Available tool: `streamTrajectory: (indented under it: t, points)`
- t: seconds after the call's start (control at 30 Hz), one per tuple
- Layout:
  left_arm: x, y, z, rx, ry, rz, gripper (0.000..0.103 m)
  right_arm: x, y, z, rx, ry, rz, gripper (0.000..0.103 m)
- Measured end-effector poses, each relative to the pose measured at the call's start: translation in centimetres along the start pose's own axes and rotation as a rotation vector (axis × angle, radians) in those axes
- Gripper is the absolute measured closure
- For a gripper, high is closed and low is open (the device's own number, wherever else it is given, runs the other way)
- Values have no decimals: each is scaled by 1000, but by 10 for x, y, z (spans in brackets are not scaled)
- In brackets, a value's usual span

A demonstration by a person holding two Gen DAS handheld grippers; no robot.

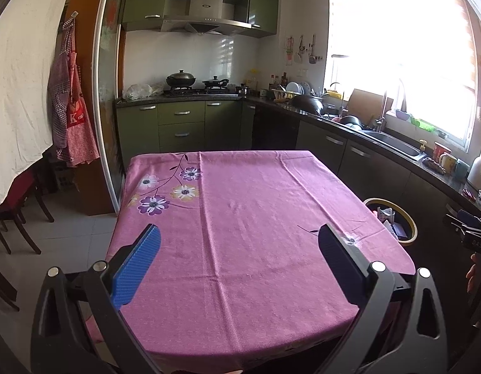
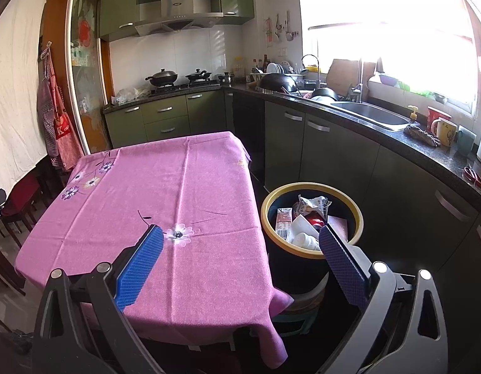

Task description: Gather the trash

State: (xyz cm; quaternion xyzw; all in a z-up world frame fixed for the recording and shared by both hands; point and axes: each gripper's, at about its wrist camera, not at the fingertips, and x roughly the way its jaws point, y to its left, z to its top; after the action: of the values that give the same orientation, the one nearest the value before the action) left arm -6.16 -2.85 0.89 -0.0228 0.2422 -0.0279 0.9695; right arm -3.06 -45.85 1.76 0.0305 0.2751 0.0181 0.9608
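A kitchen with olive-green cabinets (image 1: 181, 118), a steel range hood (image 1: 206, 25) above the stove (image 2: 184, 85), white tiled walls and pale floor tiles (image 1: 69, 224); hard daylight floods through the window (image 1: 405, 50) over the dark countertop (image 2: 427, 152)

Daylight floods through the window (image 1: 402, 59) at right, blown out to white glare, pink cloth on the table (image 2: 165, 187) evenly lit, cabinets below the counter in deep shadow, strong fisheye bending and dark vignette at the corners, focus sharp overall.
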Motion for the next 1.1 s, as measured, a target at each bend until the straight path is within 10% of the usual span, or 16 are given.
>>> streamTrajectory:
  t: [1.1]
  points:
    - [0,-9,2,21,13,-18,7,5,-2,-2,13,-6,-5,5]
